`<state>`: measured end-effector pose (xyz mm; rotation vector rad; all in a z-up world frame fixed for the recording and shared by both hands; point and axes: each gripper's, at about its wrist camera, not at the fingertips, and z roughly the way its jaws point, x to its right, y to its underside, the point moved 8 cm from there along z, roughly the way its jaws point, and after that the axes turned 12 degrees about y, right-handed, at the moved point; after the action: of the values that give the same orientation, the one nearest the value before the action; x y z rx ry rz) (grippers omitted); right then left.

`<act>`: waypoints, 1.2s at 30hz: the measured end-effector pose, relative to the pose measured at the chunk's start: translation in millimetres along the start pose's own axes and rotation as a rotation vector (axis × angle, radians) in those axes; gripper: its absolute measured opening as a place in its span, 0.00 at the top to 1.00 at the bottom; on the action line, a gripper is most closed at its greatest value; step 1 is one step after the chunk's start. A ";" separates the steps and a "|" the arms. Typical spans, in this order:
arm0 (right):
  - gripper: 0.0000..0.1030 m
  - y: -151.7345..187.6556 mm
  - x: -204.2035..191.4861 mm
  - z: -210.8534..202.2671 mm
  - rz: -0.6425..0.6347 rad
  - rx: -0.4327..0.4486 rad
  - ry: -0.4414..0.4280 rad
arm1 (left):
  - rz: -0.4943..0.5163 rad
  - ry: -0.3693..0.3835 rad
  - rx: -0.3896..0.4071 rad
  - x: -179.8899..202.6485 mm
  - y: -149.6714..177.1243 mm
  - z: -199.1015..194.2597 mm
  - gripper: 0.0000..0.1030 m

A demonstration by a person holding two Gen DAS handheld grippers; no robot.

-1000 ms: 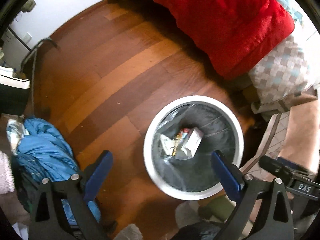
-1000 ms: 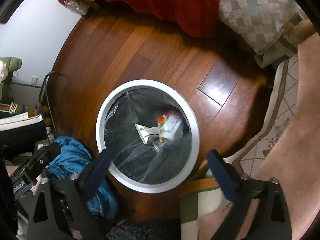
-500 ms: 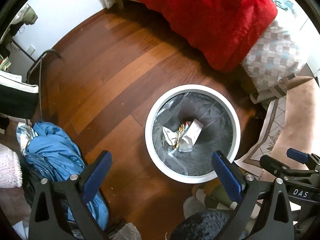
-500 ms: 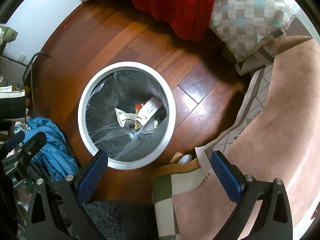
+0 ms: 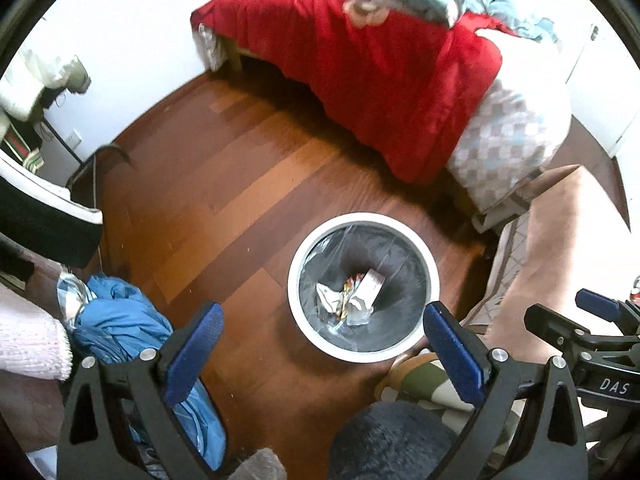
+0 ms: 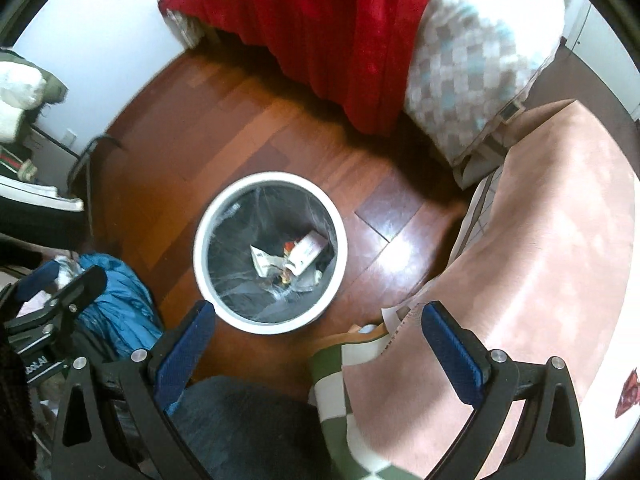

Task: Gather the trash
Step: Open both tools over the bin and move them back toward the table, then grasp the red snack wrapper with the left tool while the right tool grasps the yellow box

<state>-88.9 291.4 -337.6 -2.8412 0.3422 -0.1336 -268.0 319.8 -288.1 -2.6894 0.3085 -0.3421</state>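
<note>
Both hand-held grippers hang high above a reddish-brown wooden plank floor [image 5: 224, 200], pointing downward. The left gripper [image 5: 324, 344], black-framed with two blue-padded fingers [image 5: 192, 352], has its jaws spread wide and empty, touching nothing. The right gripper [image 6: 320, 344], of the same build, is likewise spread wide and empty; its blue tip and black frame also appear at the right edge of the left wrist view.

One round white-rimmed waste bin [image 5: 298, 312] lined with a clear plastic bag stands on the floor, between the finger lines of the left gripper and just beyond the left finger of the right gripper. At its bottom lies the collected trash [image 5: 352, 296]: one white carton, crumpled white paper and small coloured wrappers, whose exact count cannot be told.

One bed bears a red fleece blanket [image 5: 380, 80] and a checked beige-and-blue quilt [image 6: 472, 80]. One crumpled blue garment [image 5: 120, 320] lies left of the bin; one pink rug [image 6: 540, 240] lies to its right.
</note>
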 end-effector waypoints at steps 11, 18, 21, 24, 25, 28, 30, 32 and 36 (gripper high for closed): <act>0.00 20.7 44.9 -123.1 0.140 0.180 -0.205 | 0.076 -0.011 0.140 59.4 -9.4 -79.7 0.01; 0.00 65.7 161.7 -142.8 0.291 0.165 -0.141 | 0.178 0.048 0.127 164.2 4.5 -49.3 0.01; 0.00 93.5 239.7 -135.0 0.367 0.125 -0.024 | 0.228 0.100 0.057 230.7 21.6 -10.6 0.01; 0.00 130.3 341.2 -121.1 0.441 0.061 0.125 | 0.303 0.135 -0.018 306.1 42.4 29.7 0.01; 0.00 139.5 365.5 -117.5 0.453 0.038 0.163 | 0.326 0.144 -0.036 330.4 49.2 41.4 0.01; 0.00 173.6 451.0 -95.7 0.455 -0.064 0.280 | 0.376 0.164 -0.064 396.6 68.0 72.7 0.01; 0.00 192.1 500.4 -72.4 0.391 -0.167 0.345 | 0.415 0.158 -0.079 436.2 82.8 88.7 0.01; 0.00 203.8 532.5 -54.1 0.338 -0.232 0.364 | 0.451 0.146 -0.086 470.3 92.8 104.2 0.01; 0.00 209.2 569.0 -19.7 0.225 -0.321 0.363 | 0.444 0.136 -0.108 498.6 98.6 124.0 0.01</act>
<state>413.4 -48.6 -344.6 -3.0537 0.8218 -0.6010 222.3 146.0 -344.2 -2.6062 0.9684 -0.3793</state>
